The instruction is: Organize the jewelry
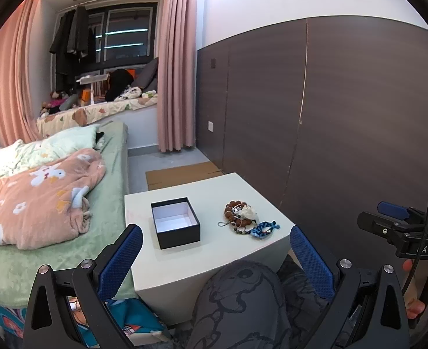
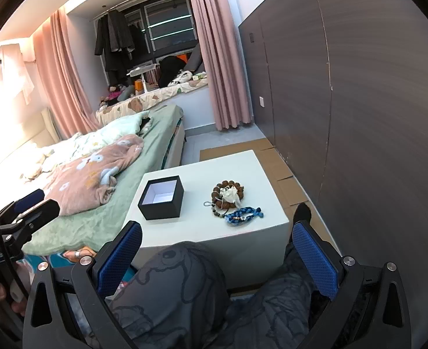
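An open black box [image 1: 175, 222] [image 2: 161, 194] with a white inside stands on the small white table [image 1: 184, 256] [image 2: 243, 226]. To its right lies a pile of jewelry: a brown bead bracelet [image 1: 234, 210] [image 2: 220, 192] with a white ornament [image 1: 246, 212] [image 2: 230, 194], and a blue braided cord bracelet [image 1: 262, 229] [image 2: 243, 215]. My left gripper [image 1: 215, 242] is open and empty, held before the table's near edge. My right gripper [image 2: 216, 241] is open and empty, also short of the table.
A bed [image 1: 53, 197] [image 2: 97, 180] with green sheet and a pink blanket lies left of the table. A dark panelled wall [image 1: 344, 116] [image 2: 359, 101] runs along the right. Cardboard [image 1: 181, 174] [image 2: 283, 174] lies on the floor. The person's knees [image 1: 243, 299] [image 2: 179, 285] are below the table's edge.
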Available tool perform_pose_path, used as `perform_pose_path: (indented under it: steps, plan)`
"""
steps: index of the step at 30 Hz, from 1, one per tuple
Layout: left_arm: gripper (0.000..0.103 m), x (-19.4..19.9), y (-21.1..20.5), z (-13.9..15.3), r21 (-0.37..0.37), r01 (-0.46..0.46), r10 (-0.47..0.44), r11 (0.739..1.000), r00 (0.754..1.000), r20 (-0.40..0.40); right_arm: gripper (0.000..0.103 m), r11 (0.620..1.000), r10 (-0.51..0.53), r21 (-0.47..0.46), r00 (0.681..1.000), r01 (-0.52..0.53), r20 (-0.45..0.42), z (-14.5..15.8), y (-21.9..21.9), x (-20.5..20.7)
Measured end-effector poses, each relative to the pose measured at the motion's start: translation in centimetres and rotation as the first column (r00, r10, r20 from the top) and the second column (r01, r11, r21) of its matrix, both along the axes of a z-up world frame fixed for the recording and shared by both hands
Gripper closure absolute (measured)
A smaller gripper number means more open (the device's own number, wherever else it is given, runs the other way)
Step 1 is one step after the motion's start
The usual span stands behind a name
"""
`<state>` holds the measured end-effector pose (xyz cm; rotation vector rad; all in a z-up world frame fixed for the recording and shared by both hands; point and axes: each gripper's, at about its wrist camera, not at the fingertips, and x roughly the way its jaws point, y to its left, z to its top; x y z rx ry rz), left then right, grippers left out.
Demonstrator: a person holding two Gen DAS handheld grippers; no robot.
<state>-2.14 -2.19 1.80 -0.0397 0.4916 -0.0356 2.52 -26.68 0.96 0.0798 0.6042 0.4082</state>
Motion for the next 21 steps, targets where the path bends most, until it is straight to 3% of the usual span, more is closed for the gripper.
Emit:
perform_pose_path:
  steps: [9,17,21]
  plan:
    - [0.002,3.0,-0.7,-0.2,-0.003,0.05,-0.05,0.999,0.999,-0.014,0.0,0.999,-0.027,0.023,0.999,0.028,-0.026,-0.9,-1.6,1.6]
    - [0.002,8.2,-2.0,-3.1,-0.026,0.11,-0.112,0.994,0.991,-0.07,0.0,0.994,-0.077,0.071,0.99,0.086,-0.122,-4.6,-4.8,5.7]
    - [0.011,11.0,-2.5,-5.0,-0.043,0.137,-0.141,0.99,0.982,-0.125,0.0,0.99,-0.086,0.093,0.982,0.102,-0.17,-6.6,-5.5,8.0]
